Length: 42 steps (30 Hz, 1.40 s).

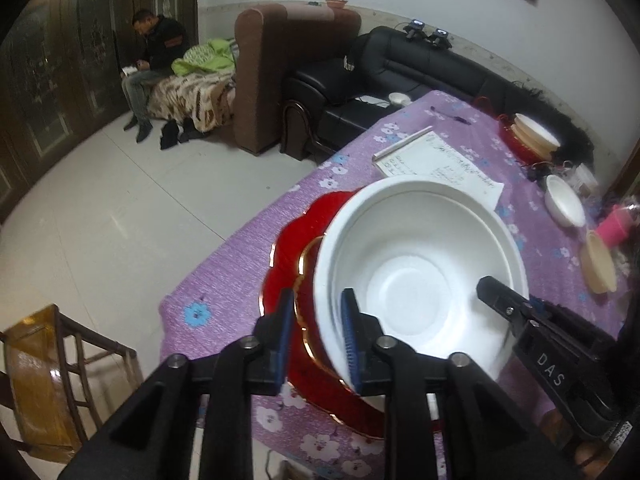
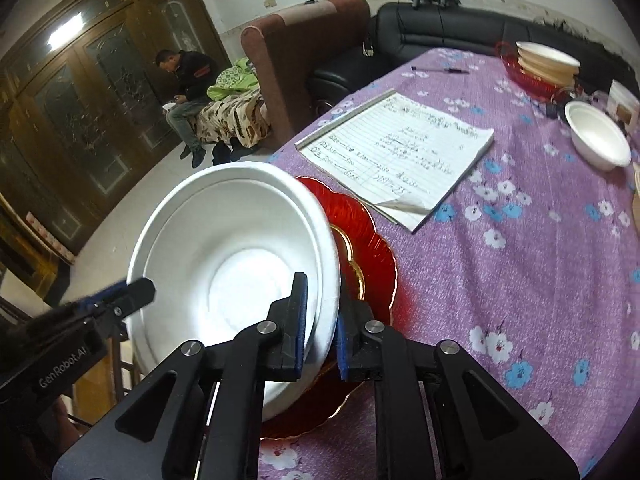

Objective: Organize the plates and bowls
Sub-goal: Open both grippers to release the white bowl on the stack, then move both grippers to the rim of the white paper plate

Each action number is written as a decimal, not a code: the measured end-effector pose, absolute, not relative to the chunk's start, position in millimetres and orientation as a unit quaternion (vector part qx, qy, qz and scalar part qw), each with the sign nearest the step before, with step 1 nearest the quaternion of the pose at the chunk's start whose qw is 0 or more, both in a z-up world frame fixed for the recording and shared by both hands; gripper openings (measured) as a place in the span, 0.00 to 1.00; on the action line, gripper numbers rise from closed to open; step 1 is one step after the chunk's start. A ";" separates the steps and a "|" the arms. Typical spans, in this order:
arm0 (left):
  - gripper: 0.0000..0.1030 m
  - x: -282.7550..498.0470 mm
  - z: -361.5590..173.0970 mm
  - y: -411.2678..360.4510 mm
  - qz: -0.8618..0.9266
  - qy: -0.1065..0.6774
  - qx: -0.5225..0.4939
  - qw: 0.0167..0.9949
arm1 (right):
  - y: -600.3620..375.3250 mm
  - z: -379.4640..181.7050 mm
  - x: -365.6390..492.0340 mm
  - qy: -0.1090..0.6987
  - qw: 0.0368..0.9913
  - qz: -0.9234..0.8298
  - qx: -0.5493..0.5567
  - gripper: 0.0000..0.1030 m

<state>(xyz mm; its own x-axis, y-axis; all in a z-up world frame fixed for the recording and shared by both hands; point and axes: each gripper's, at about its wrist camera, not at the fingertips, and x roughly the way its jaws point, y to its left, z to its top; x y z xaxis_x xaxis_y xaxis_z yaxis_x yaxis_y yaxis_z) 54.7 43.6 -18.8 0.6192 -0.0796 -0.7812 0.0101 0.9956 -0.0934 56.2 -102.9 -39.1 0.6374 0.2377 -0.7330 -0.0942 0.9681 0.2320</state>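
Tongs, left and right, both clamp white bowl rim

Black linkage arms, silver pivot screws, blue-padded jaws, "GenRobot.AI" lettering.

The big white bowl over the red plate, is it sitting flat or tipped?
Tipped: the white bowl leans above the red plate, its rim between the right gripper fingers.

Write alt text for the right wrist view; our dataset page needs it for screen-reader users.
The right gripper pinches the rim of a tilted white foam bowl above a red plate on a purple floral tablecloth. The left gripper reaches the bowl's opposite rim. Behind lie a handwritten notepad and a small white bowl.
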 end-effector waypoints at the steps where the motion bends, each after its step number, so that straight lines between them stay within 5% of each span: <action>1: 0.35 53.6 -17.6 44.7 -0.020 0.431 -0.034 0.901 | -104.3 -38.9 55.5 0.414 0.901 0.094 0.088 0.13; 3: 0.39 51.7 -15.2 50.3 -0.010 0.424 -0.033 0.905 | -108.6 -37.4 53.2 0.408 0.902 0.100 0.097 0.17; 5: 0.39 49.7 -9.9 56.1 -0.001 0.414 -0.038 0.910 | -114.3 -35.6 50.3 0.397 0.906 0.104 0.106 0.32; 10: 0.40 41.9 9.0 55.4 0.001 0.376 -0.049 0.925 | -134.3 -26.0 36.3 0.341 0.923 0.115 0.136 0.34; 16: 0.61 29.6 24.6 7.1 -0.059 0.347 -0.029 0.936 | -176.2 -29.3 22.0 0.297 0.939 0.069 0.157 0.41; 22: 0.72 24.8 21.0 -75.7 -0.157 0.364 0.023 0.918 | -220.0 -39.3 21.2 0.326 0.922 0.042 0.207 0.41; 33: 0.73 56.8 12.1 -177.1 -0.217 0.395 0.034 0.892 | -346.0 -27.6 -9.0 0.310 0.917 -0.055 0.245 0.41; 42: 0.74 161.3 18.9 -256.0 -0.187 0.410 -0.011 0.893 | -455.3 8.2 30.4 0.323 0.903 -0.069 0.275 0.42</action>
<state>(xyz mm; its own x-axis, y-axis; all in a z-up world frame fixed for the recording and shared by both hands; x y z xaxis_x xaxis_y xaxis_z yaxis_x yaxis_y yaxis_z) 161.3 -256.0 18.9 0.5939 -0.3419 -0.7283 0.3241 0.9302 -0.1724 30.4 -455.3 8.2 0.7819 0.0525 -0.6212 0.3021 0.8397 0.4512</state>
